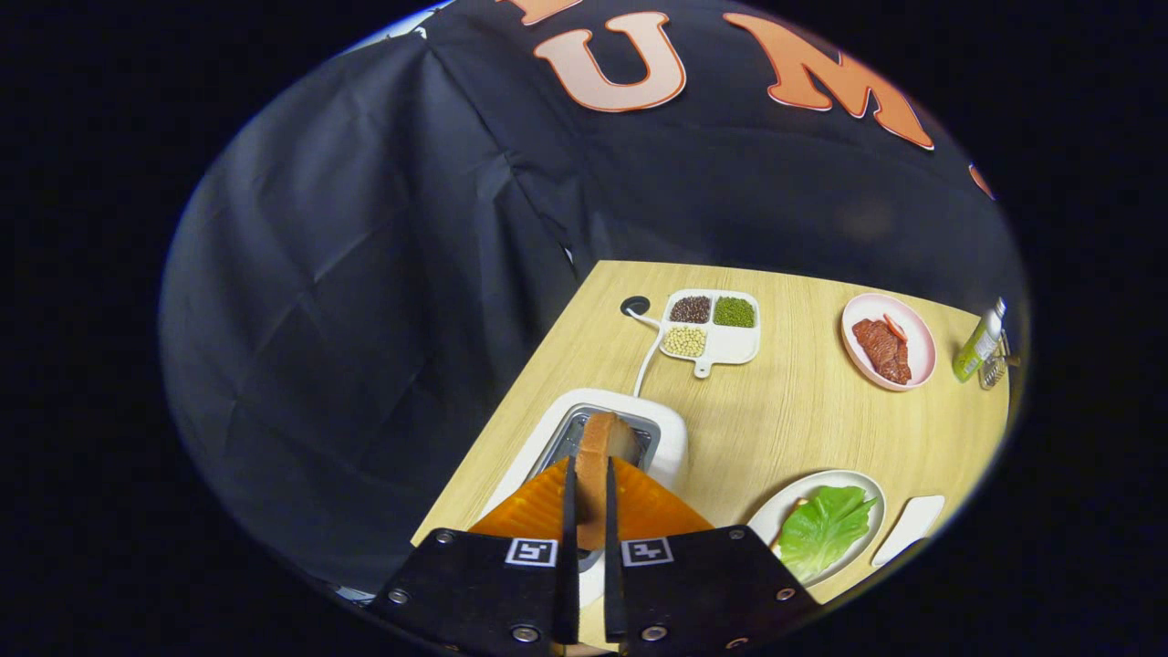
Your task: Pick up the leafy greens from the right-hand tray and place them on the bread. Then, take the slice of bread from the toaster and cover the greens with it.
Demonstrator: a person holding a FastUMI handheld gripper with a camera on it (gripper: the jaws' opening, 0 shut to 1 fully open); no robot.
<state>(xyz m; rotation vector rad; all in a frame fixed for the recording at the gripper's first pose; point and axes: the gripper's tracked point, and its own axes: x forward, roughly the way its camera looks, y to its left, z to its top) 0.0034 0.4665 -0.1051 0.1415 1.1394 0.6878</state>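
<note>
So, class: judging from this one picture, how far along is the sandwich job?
Done: the leafy greens already lie on the white plate; the bread under them can't be made out. In hand: the gripper is shut on the bread slice standing in the toaster. Left: lift it out and cover the greens.

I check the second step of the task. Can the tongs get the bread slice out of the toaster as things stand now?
Probably yes. The tongs are closed on the bread slice, one finger on each flat side, and the slice stands upright in the slot of the toaster. Nothing lies above the slot, so lifting looks free.
</note>
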